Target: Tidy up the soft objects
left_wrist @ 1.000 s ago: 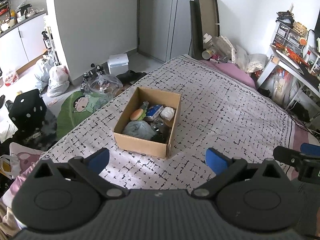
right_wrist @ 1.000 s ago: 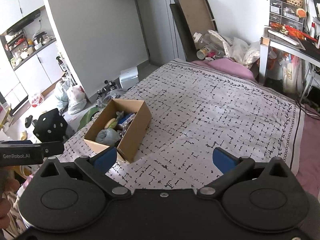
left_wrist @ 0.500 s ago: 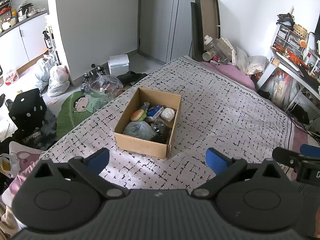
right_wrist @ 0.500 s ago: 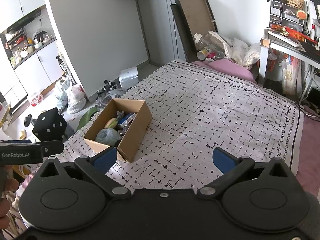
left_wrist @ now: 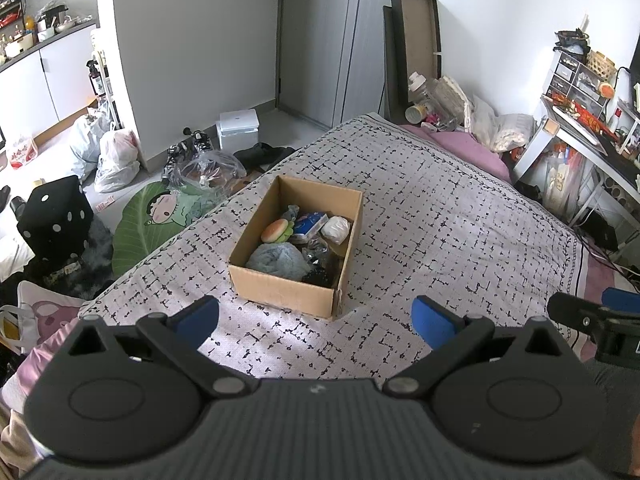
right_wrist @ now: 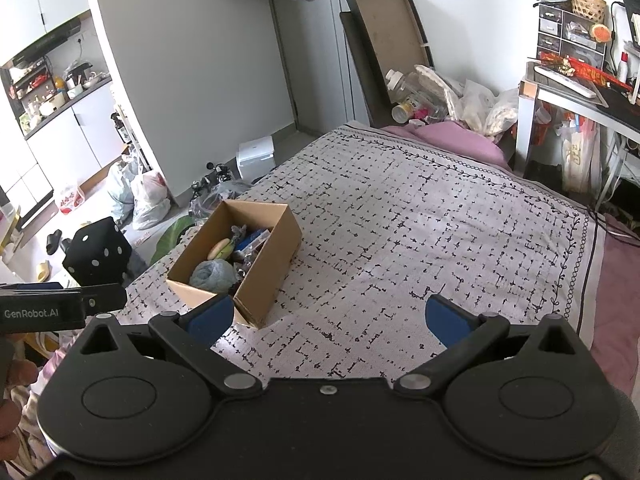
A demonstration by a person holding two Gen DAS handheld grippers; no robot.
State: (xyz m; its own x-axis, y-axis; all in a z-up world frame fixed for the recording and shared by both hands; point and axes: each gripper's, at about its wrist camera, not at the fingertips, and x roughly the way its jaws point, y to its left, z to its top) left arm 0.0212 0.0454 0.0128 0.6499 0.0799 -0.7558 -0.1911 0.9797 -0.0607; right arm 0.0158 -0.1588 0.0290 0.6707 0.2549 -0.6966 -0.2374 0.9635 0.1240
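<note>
1. Soft objects sit together inside an open cardboard box on the bed, ahead of both grippers and apart from them.
2. Nearest the cameras, the left gripper hangs above the patterned bedspread with its blue-padded jaws spread wide and nothing between them.
3. The right gripper is likewise spread wide and empty; its left pad overlaps the box's near corner in the right wrist view, though contact cannot be judged.
4. Within the box, a grey-blue fuzzy bundle lies at the near end, with a dark crinkled item beside it.
5. Further in lie a burger-shaped plush, a blue packet and a white rounded bundle against the right wall.
6. Beyond the bed's left edge, on the floor, sit a leaf-shaped cushion, a black dice cushion and plastic bags.
7. At the far end of the bed lies a pink pillow, with flattened cardboard leaning on the wall behind.
</note>
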